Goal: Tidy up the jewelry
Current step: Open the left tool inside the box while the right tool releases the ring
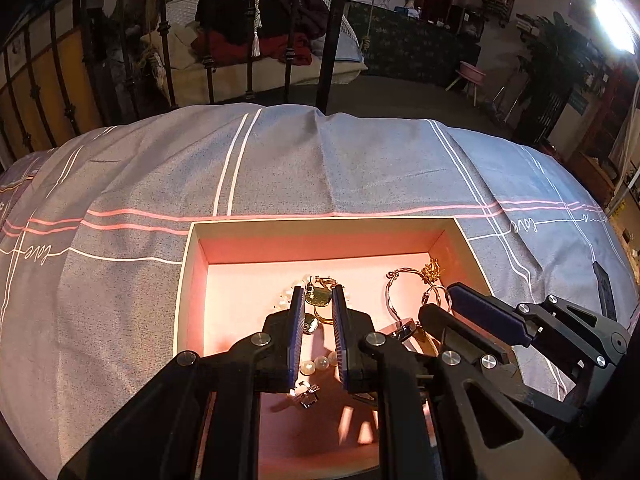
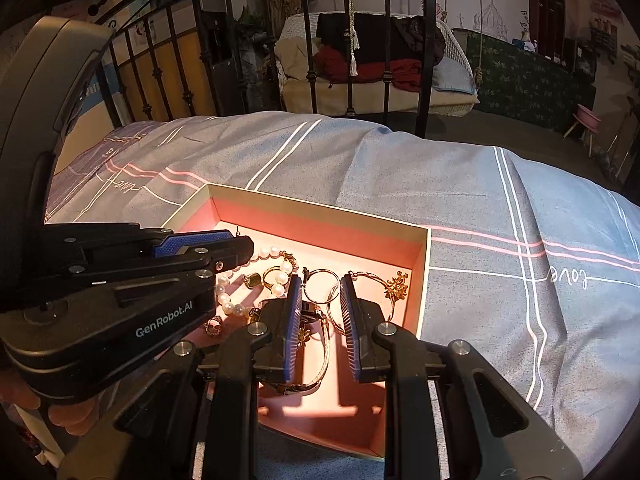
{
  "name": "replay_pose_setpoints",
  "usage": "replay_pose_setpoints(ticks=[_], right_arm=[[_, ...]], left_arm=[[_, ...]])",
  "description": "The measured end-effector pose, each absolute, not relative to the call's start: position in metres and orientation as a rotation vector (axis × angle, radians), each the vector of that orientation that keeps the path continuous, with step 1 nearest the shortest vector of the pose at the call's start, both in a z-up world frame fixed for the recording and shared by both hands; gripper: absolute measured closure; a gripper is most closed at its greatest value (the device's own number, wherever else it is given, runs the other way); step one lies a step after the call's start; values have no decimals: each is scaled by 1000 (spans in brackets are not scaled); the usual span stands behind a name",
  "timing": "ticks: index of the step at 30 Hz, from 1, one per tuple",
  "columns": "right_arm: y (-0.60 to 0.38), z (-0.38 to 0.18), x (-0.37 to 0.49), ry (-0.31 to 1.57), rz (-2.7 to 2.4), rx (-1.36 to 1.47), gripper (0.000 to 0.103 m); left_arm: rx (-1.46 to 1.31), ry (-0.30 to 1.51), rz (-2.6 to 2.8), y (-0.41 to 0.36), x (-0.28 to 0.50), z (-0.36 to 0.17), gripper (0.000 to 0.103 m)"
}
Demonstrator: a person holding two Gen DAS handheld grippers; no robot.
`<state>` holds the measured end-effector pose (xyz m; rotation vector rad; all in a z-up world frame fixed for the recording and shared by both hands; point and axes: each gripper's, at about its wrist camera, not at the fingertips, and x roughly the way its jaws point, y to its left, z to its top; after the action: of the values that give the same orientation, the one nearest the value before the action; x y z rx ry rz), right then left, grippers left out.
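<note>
Progress: we judge the task at an early stage; all the jewelry we see lies mixed in one heap inside the open box (image 2: 424,280), nothing sorted or laid out apart.
Left to do: we still have to separate the pieces and give each its place.
Box: pink-lined, shallow, lidless, sitting on the bed (image 2: 460,184) toward its near edge, on the grey striped cover.
Jewelry: a pearl bracelet (image 2: 228,300), a gold hoop (image 2: 320,286), a gold floral piece (image 2: 397,286), a green-stone ring (image 2: 253,280), all touching or overlapping.
Left tool (image 1: 316,320): we hold it over the box with its jaws nearly closed, a narrow gap showing, gripping nothing.
Right tool (image 2: 320,320): jaws slightly apart above the hoops, holding nothing.
</note>
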<state>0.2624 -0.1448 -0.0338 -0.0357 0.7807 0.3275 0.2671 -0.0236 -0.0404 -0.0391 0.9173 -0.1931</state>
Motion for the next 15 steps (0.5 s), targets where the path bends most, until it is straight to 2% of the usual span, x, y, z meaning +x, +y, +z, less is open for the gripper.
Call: replay_pose_setpoints(ticks=[11,14,15], right_arm=[[-144,-34,256,780,325,-46,82],[-143,-34,253,790,327,-54,78],[-143,-33,252,788,325,-55,69]], left_arm=[[-39,907,-180,-22,263,-34,89],[-51,903,-172,-20,261,-30,78],[-51,899,-168,-19,260,-29,72]])
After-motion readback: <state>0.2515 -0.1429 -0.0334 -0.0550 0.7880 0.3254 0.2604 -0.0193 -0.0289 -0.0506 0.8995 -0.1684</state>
